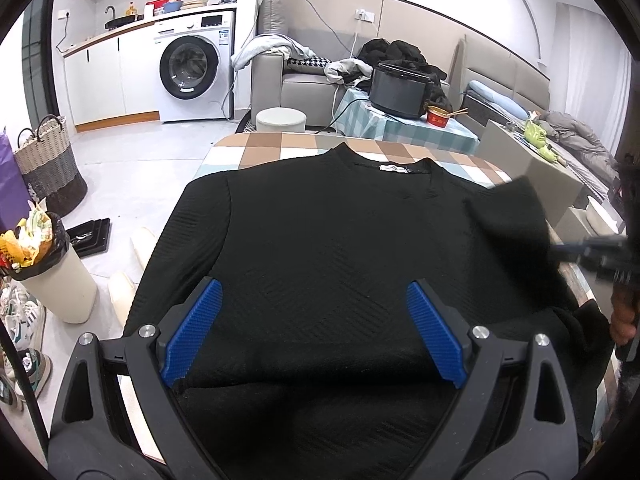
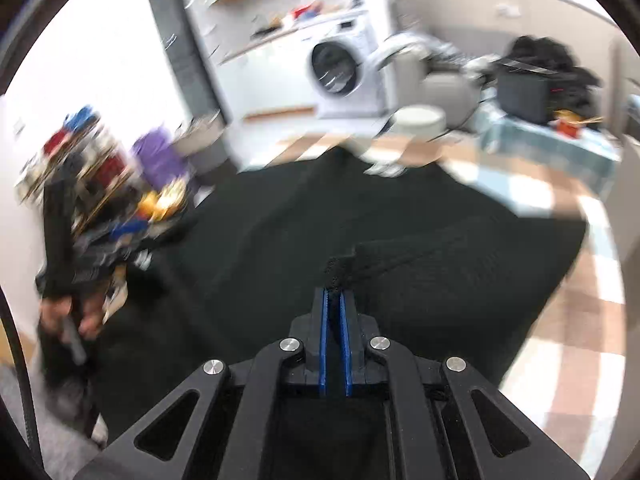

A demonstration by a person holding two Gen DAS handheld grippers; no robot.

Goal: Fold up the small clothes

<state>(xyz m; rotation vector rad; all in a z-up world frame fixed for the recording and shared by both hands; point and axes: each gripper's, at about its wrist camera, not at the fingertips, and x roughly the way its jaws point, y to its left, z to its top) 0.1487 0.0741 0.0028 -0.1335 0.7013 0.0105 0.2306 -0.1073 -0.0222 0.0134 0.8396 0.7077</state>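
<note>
Left wrist view, left gripper [image 1: 314,312] tilted down, jaws spread over black sweater [image 1: 328,232] flat on checked table [image 1: 400,152], right gripper [image 2: 335,294] angled down, pinching sleeve cuff [image 2: 340,270].

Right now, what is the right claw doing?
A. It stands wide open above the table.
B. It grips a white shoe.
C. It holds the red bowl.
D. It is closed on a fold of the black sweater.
D: in the right wrist view the right claw has its blue pads pressed together on a pinched ridge of the black sweater.
</note>
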